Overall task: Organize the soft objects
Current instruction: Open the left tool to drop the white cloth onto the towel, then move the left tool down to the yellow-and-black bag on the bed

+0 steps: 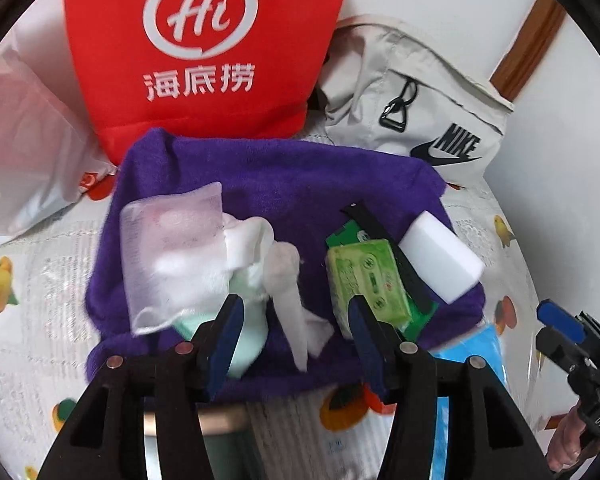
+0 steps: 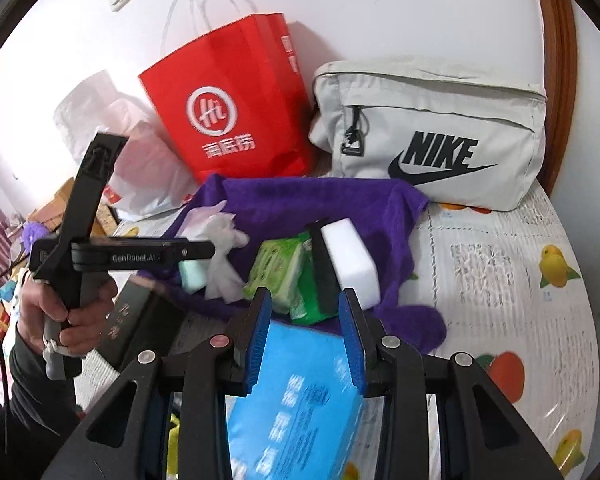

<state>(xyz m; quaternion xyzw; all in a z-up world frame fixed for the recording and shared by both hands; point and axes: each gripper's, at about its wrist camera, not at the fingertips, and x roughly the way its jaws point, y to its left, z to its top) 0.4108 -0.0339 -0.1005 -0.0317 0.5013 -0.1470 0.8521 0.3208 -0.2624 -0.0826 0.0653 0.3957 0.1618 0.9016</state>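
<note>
On the purple towel (image 1: 268, 184) lie a clear pouch (image 1: 172, 256), crumpled white cloth (image 1: 284, 280), a green tissue pack (image 1: 368, 276) and a white sponge (image 1: 440, 260) toward its right edge. My left gripper (image 1: 294, 320) stands apart above the towel, gripping nothing. My right gripper (image 2: 304, 316), off the towel's near edge, clamps a blue pack (image 2: 300, 396). A red bag (image 1: 204, 40) stands behind the towel.

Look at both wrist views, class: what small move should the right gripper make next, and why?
Probably carry the blue pack forward and set it on the purple towel. The right gripper has it between its fingers, while the white sponge, green pack and tissues already lie gathered there.
</note>
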